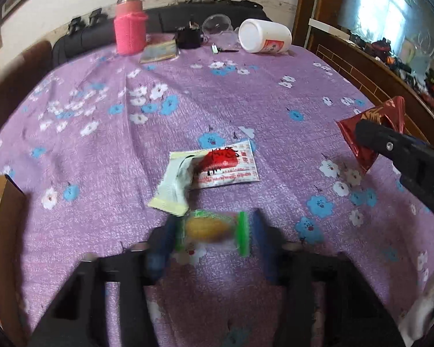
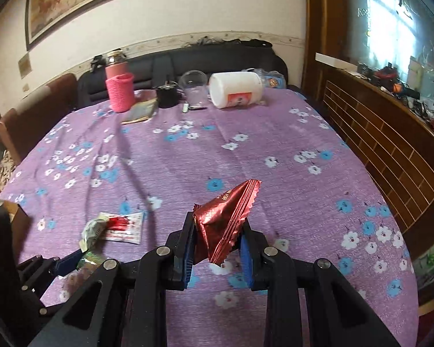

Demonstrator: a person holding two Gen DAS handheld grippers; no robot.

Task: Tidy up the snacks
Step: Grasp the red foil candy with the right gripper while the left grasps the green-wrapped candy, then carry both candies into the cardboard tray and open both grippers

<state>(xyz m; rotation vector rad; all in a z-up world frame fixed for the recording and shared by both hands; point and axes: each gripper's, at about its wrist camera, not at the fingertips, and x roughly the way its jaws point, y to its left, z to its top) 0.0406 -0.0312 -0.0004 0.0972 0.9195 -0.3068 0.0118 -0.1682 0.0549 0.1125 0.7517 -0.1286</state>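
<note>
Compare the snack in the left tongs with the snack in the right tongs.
The green-ended cake packet is clear, showing a yellow cake; the red foil packet is opaque and shiny. The cake packet lies crosswise between the left tongs, low over the cloth; the foil packet stands tilted up in the right tongs. Both are sealed single snacks.

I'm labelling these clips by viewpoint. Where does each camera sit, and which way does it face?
Left wrist: low on the left gripper, facing across the table; its fingers flank a green-wrapped cake.
Right wrist: on the right gripper, facing likewise; its fingers clamp a red packet.
Shared: the white-red sachet, pink bottle, white jar.
</note>
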